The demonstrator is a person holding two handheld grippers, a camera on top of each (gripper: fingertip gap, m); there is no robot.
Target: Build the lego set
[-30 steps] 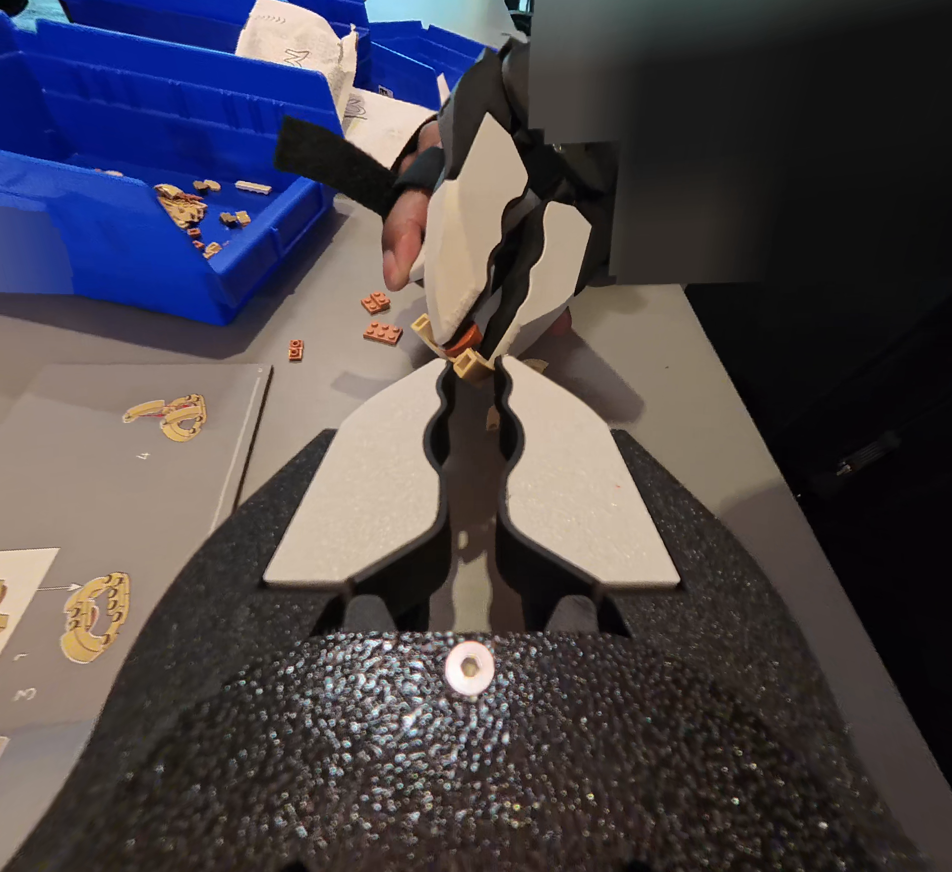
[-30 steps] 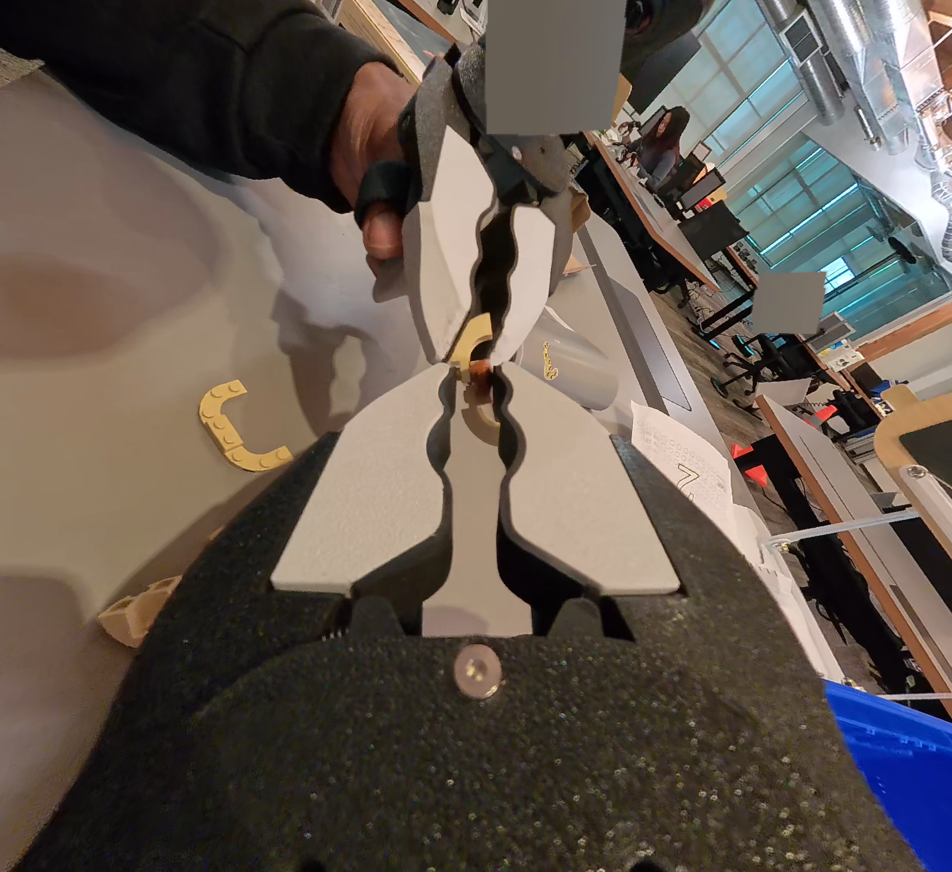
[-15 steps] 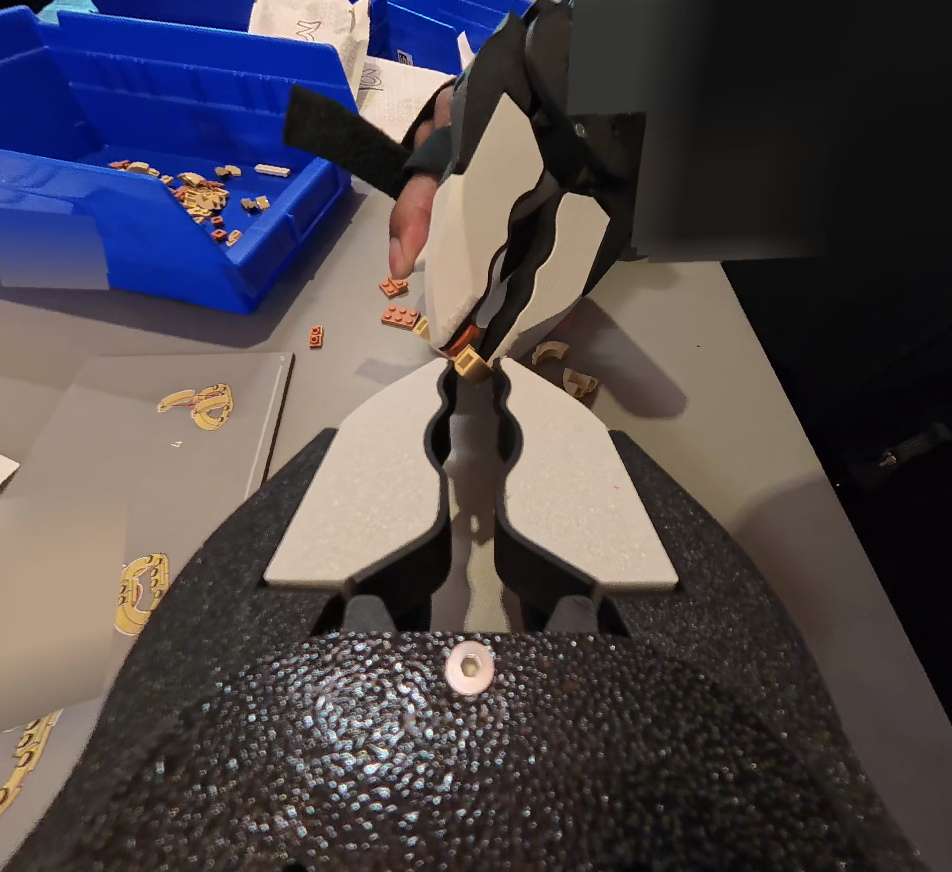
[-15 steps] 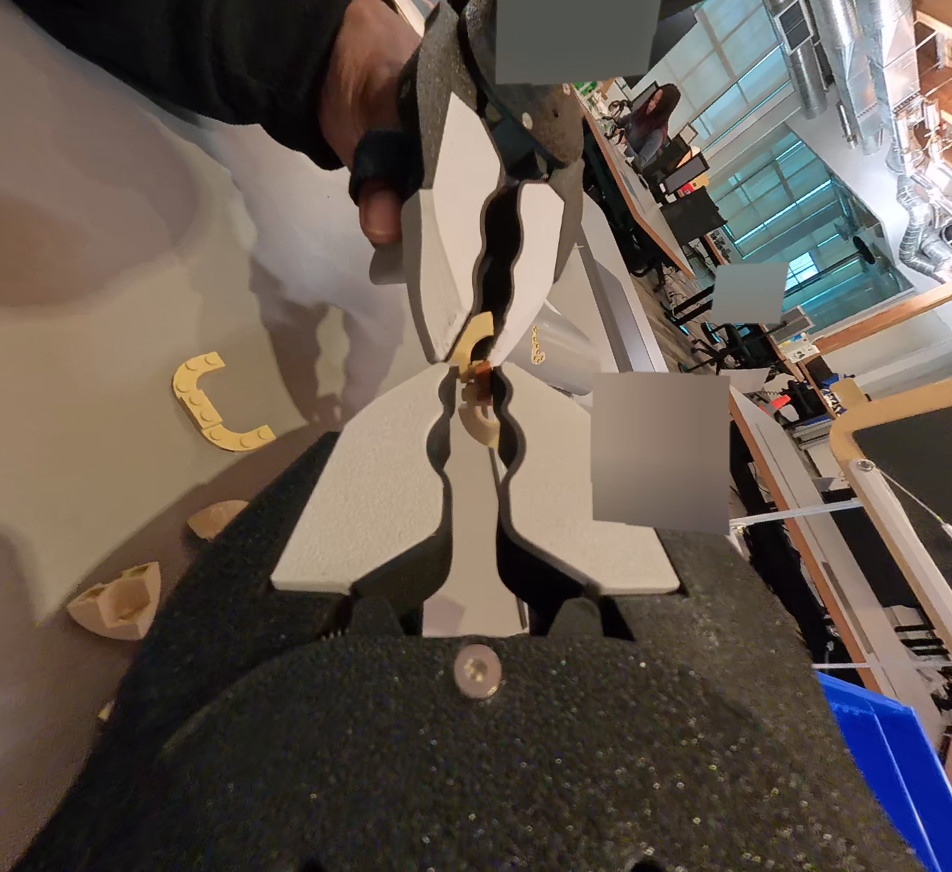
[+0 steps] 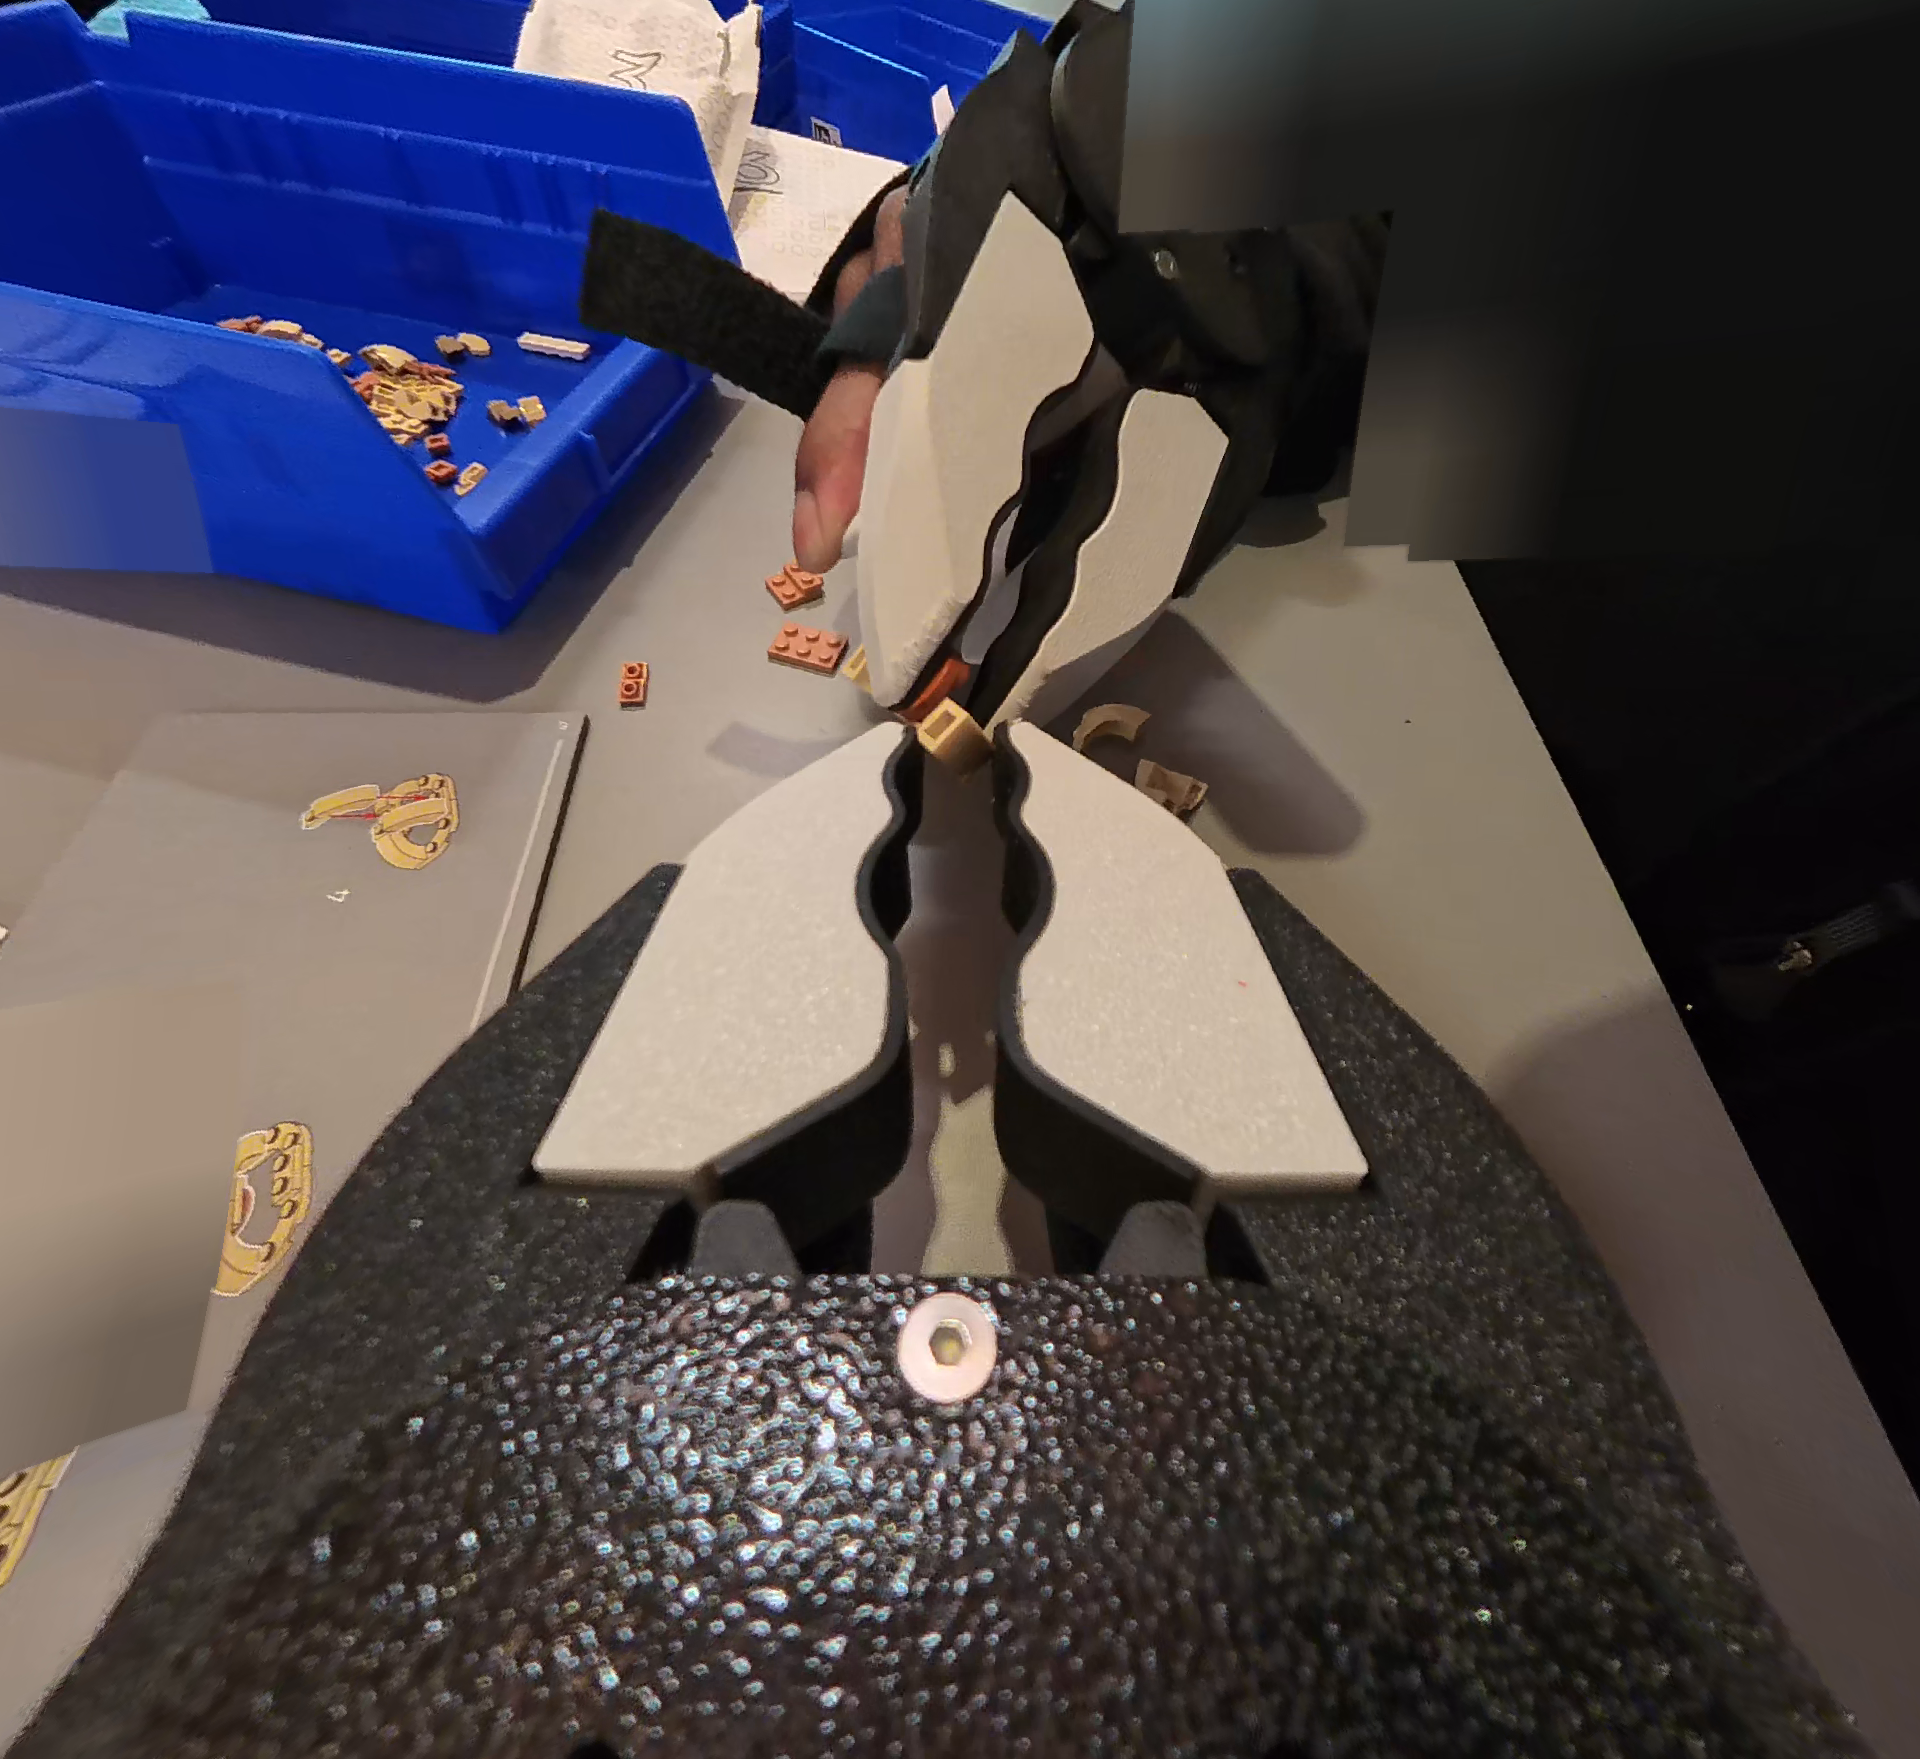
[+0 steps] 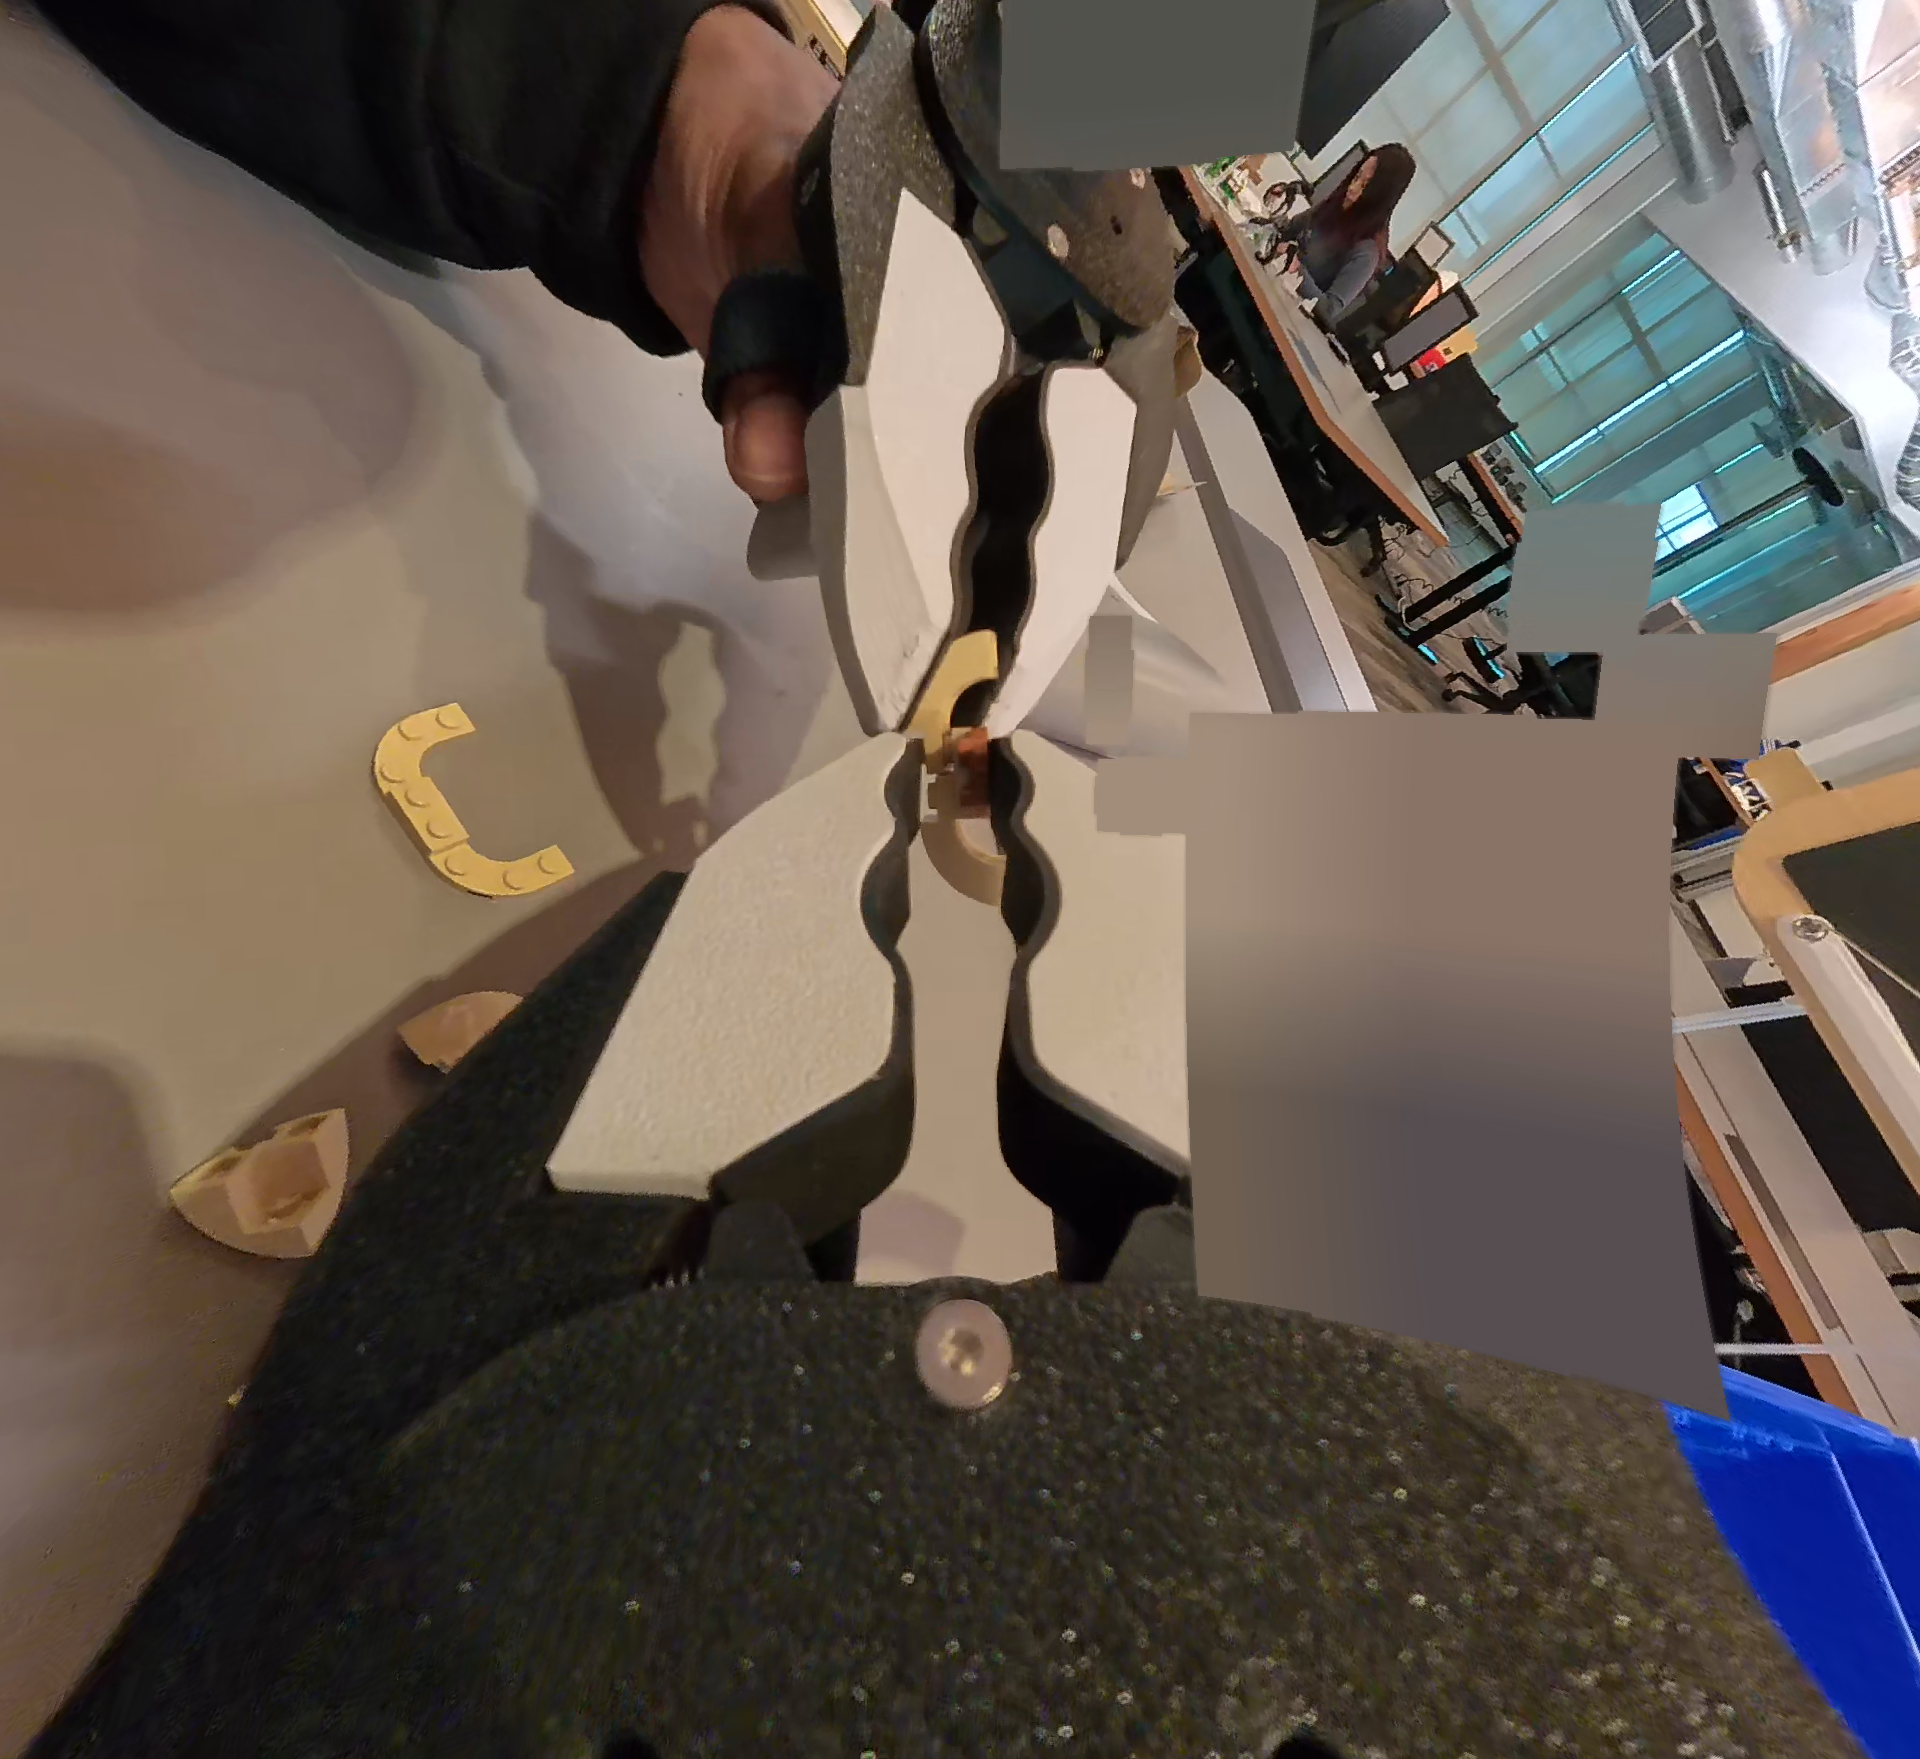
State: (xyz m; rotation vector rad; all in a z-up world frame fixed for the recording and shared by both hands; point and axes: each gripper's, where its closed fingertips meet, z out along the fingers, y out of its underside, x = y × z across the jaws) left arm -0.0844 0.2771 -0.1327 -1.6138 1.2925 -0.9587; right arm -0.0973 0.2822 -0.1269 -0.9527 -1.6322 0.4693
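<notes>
In the left wrist view my left gripper [image 5: 951,748] is shut on a small tan hollow piece [image 5: 954,741]. My right gripper [image 5: 940,686] comes down from above, tip to tip with it, shut on a brown piece [image 5: 943,673] that touches the tan one. In the right wrist view my right gripper [image 6: 951,762] holds a tan arch [image 6: 971,862] with the brown piece [image 6: 975,753] on it. The left gripper [image 6: 951,712] opposite pinches a tan curved piece [image 6: 961,670] against them. A hand in a dark sleeve holds each far gripper.
A blue bin [image 5: 582,504] with several loose pieces stands at left, with more bins behind. An instruction booklet [image 5: 312,878] lies front left. Brown plates [image 5: 808,646] and tan arches [image 5: 1112,727] lie on the grey table. A yellow U-shaped plate [image 6: 436,805] and tan quarter-round pieces [image 6: 265,1184] lie below the right gripper. Only a small space, under 4 cm, lies between the two pairs of fingers. About 10 centimetres separates my left fingertips from the yellow U-shaped plate [image 6: 436,805].
Both grippers stay tip to tip and shut on their pieces. The pair has shifted and tilted a little, so the bins and the loose pieces have slid in both views.
</notes>
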